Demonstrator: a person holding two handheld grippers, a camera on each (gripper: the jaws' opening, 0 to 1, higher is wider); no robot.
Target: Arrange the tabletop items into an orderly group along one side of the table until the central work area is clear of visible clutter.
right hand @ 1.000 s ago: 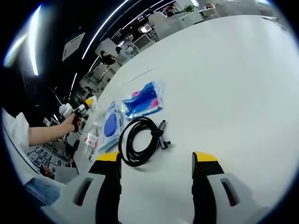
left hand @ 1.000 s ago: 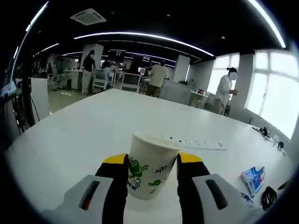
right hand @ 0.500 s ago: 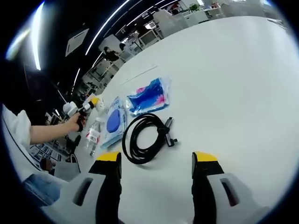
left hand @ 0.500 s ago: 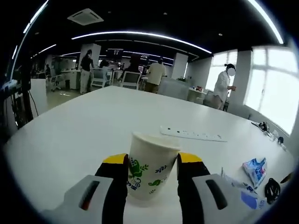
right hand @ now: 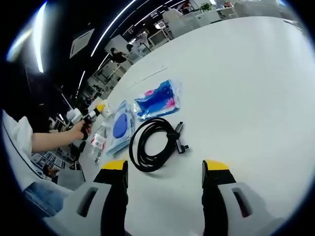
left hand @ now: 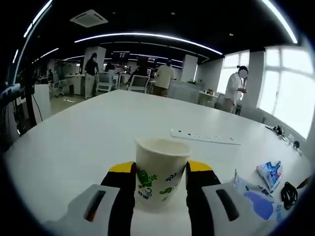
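A white paper cup [left hand: 160, 169] with green and blue print stands upright between the yellow-tipped jaws of my left gripper [left hand: 160, 173], which press on both its sides. To its right lie a white-and-blue packet [left hand: 253, 197], a blue packet [left hand: 270, 173] and a black cable [left hand: 288, 191]. In the right gripper view my right gripper [right hand: 165, 171] is open above the white table [right hand: 246, 73], just short of the coiled black cable [right hand: 155, 145]. Beyond it lie the blue-and-pink packet [right hand: 158, 98], the white-and-blue packet [right hand: 118, 128] and a small plastic bottle [right hand: 98, 142]. A hand holds the left gripper [right hand: 91, 114] at far left.
A long white power strip [left hand: 205, 137] lies across the table [left hand: 88, 132] beyond the cup. Several people stand among desks and chairs behind the table's far edge. A sleeve and jeans show at the lower left of the right gripper view.
The left gripper has carried the cup towards the packets, which now show larger at its right. The right gripper view has edged slightly closer to the coiled cable.
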